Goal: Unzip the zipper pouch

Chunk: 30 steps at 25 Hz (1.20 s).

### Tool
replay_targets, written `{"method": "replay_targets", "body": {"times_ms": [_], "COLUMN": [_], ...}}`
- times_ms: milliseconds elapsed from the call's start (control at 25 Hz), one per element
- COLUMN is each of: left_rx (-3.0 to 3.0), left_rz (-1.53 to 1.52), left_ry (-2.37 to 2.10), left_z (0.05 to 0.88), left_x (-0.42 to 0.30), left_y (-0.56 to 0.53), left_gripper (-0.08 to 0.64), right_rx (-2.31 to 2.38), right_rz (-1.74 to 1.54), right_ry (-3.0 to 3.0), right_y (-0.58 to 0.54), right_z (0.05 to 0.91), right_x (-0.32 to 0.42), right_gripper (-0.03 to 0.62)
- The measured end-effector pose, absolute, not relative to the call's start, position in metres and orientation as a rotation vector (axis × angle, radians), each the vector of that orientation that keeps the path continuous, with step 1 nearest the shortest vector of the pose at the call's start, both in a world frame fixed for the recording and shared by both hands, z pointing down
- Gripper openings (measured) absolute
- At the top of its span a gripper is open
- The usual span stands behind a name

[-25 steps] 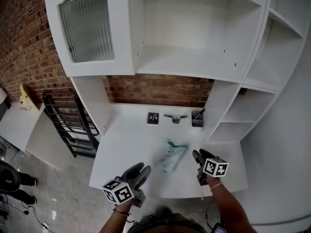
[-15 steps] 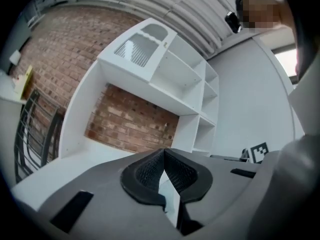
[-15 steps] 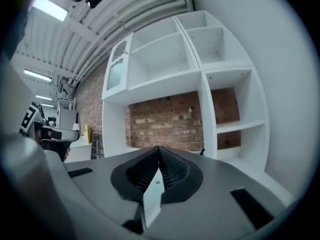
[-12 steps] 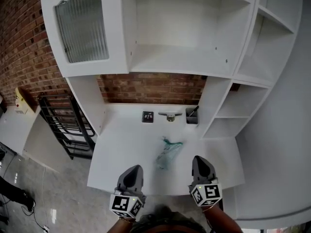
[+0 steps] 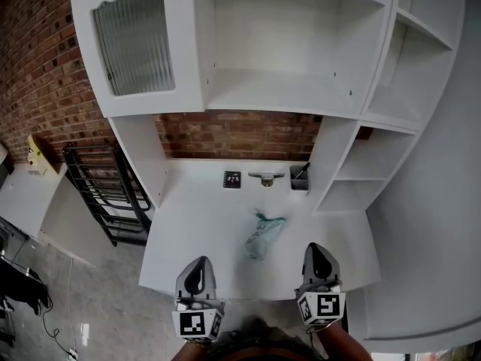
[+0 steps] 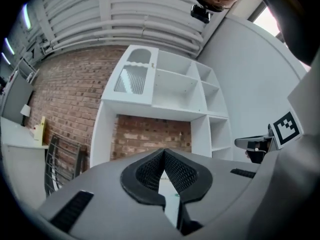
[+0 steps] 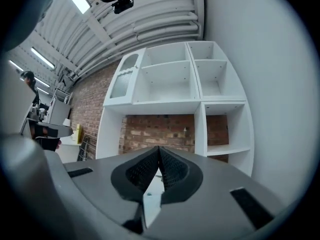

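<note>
A pale green, see-through zipper pouch lies on the white desk, its darker green end pointing to the back right. My left gripper hovers at the desk's front edge, left of the pouch, jaws shut and empty. My right gripper hangs at the front edge on the pouch's right, also shut on nothing. Both point toward the back wall and stand apart from the pouch. In the left gripper view the tips of the left gripper meet; in the right gripper view the right gripper is closed too.
At the desk's back stand a small black card, a grey metal fitting and a grey pen holder. White shelving rises above; a side shelf is at right. A black rack stands on the floor at left.
Both grippers have pulled back from the pouch to the desk's front edge, turned to point straight at the back wall, and their jaws have shut. The pouch lies where it was.
</note>
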<state>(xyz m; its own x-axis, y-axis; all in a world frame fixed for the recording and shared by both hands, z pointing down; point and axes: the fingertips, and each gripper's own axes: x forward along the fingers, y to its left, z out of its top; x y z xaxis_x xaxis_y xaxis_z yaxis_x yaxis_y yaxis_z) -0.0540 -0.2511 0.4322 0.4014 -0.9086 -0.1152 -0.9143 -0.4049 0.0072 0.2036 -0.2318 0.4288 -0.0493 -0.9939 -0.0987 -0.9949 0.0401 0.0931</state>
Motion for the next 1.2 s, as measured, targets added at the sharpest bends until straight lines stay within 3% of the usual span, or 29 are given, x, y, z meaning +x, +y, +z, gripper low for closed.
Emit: {"method": "replay_targets", "body": {"times_ms": [1200], "left_rx": [-2.59], "left_rz": [0.13], "left_ry": [1.761], "left_z": [0.437], "left_x": [-0.069], "left_y": [-0.267], "left_gripper": [0.002], "right_rx": [-2.205], "right_rz": [0.181], "right_ry": [2.283], "right_y": [-0.227], "right_z": [0.446], "right_x": [0.203], "right_gripper": [0.0]}}
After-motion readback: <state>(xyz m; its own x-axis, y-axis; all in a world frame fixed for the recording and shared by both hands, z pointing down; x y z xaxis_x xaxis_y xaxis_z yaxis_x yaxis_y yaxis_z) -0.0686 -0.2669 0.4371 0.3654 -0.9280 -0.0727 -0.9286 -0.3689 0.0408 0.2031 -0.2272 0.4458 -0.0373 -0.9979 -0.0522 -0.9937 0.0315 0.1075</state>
